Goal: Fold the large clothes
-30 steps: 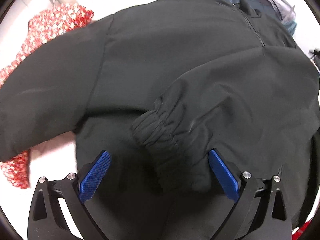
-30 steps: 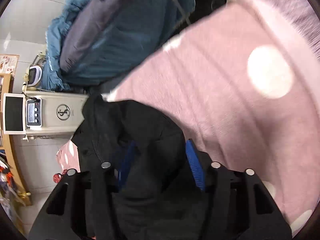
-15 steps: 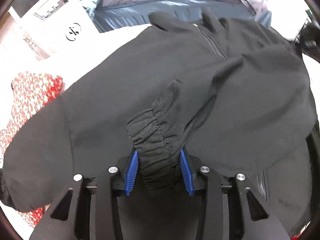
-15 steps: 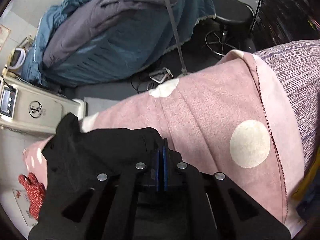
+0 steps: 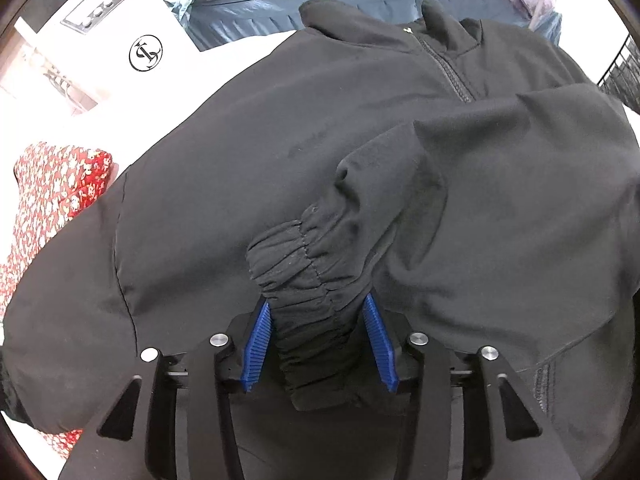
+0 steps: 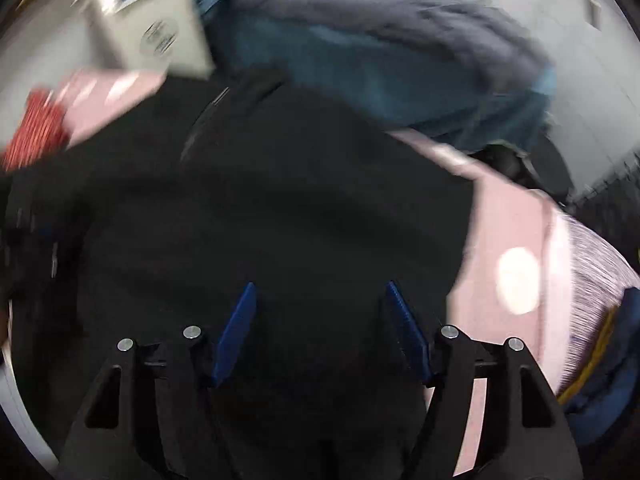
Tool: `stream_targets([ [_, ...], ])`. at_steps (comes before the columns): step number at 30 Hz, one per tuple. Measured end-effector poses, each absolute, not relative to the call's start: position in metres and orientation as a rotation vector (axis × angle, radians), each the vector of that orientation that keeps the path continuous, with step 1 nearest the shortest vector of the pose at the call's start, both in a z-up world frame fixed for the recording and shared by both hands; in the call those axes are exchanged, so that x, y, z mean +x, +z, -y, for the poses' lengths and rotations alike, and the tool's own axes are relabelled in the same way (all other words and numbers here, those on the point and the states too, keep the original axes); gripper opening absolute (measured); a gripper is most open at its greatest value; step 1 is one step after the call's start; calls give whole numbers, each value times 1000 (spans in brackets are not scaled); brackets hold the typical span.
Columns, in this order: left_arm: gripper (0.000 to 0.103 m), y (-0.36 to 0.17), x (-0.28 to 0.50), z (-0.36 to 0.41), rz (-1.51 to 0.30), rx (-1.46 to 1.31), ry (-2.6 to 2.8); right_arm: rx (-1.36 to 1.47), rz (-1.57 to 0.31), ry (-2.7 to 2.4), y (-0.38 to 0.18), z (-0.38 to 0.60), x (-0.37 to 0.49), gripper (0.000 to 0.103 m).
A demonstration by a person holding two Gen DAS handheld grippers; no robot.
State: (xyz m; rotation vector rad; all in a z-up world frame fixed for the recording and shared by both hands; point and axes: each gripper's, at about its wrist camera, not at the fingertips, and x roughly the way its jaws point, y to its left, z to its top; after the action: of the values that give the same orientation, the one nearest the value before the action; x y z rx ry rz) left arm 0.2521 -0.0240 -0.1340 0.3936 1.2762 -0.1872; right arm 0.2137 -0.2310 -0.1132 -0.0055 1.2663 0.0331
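Jacket (image 5: 248, 168), black and zipped, is lying spread front-up over a pink spotted bedcover (image 6: 516, 248), and its gathered sleeve cuff (image 5: 312, 300) is sitting between the blue pads (image 5: 256, 344) of the left gripper (image 5: 318, 342). Those jaws have just been easing apart a little; the pads are flanking the bunched elastic closely on both sides, and they appear to be pinching it, though the contact is loose-looking. From the cuff the sleeve is running up and to the right across the jacket's chest, so its long axis is crossing the body toward the far shoulder, with the collar (image 5: 352, 28) and zip (image 5: 452, 76) lying beyond it. A red flowered garment (image 5: 48, 200) is lying just beside the jacket's left edge. The right gripper (image 6: 320, 336) is hanging over the dark body of the jacket with its jaws spread and nothing between them; they have just been opening, and that view is blurred. The left hand is the nearer one to the cuff, so my guess is the coming move turns on laying that sleeve flat across the chest.
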Motion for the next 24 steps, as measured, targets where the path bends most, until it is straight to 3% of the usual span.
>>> stream_targets([
  [2,51,-136,252,25,-1281,419,-189,-12,-1343,14,-140,228,209,67],
  [4,65,-140,254,26,-1288,440,-179,-3,-1361,-17,-155,234,207,69],
  [7,79,-146,257,21,-1290,438,-145,8,-1383,-48,-159,240,216,78],
  [10,91,-154,265,9,-1316,368,-119,-21,-1427,-92,-166,243,227,95],
  [12,98,-158,268,2,-1327,328,-107,40,-1456,-89,-172,253,233,98],
  [24,96,-143,252,-3,-1283,315,-80,60,-1479,-146,-159,250,227,98],
])
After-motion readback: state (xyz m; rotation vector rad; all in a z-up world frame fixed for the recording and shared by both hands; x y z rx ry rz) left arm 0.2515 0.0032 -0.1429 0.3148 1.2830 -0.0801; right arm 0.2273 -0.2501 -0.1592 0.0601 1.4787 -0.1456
